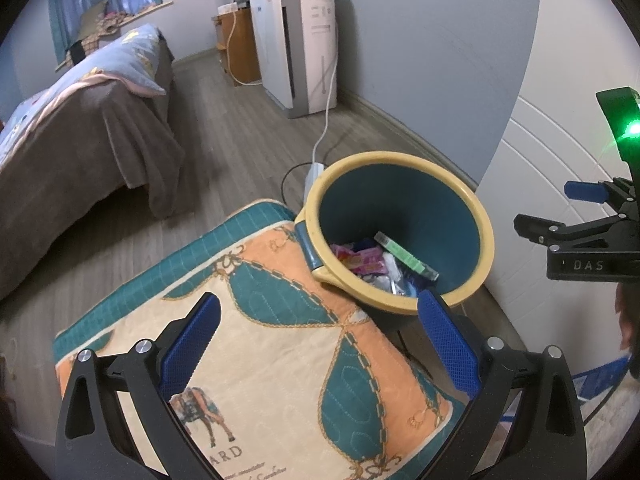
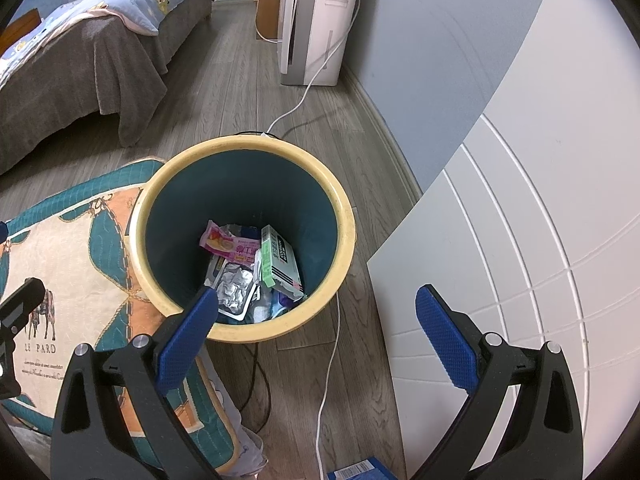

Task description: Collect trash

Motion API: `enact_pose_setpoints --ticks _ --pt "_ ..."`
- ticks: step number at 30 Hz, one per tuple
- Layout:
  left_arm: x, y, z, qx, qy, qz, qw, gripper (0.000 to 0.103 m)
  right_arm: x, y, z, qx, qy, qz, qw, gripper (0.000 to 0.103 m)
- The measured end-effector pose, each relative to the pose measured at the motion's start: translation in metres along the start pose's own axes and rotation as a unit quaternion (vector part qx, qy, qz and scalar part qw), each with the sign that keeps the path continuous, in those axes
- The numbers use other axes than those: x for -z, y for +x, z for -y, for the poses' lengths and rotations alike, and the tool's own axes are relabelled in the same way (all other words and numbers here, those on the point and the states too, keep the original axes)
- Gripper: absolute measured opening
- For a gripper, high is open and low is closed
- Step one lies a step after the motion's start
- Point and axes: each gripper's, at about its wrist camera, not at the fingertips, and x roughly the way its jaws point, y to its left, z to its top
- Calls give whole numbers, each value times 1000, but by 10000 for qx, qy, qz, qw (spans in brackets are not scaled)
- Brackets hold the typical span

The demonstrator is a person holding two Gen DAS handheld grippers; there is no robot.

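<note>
My right gripper (image 2: 316,312) over the yellow-rimmed teal plastic trash bin (image 2: 340,216) on the wood floor, blue fingers (image 2: 188,336) apart and empty, green-and-white carton (image 2: 278,258) and pink wrapper (image 2: 220,242) inside, left gripper (image 1: 316,336) likewise spread above the quilted cushion (image 1: 272,360) printed "LE PARD".

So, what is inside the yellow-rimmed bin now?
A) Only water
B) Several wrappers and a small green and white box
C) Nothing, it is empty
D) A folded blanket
B: the right wrist view looks down into the bin and shows a pink wrapper, a crumpled foil packet and a green and white box lying at the bottom.
</note>
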Motion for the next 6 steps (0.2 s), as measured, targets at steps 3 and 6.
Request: enact_pose_setpoints --ticks 3,6 --pt "0 -3 -3 -44 -23 30 10000 98 0 -2 -1 7 35 -23 10000 97" --pt "2 -8 -6 -85 -7 105 9999 98 -4 -6 -2 3 146 -95 9998 97"
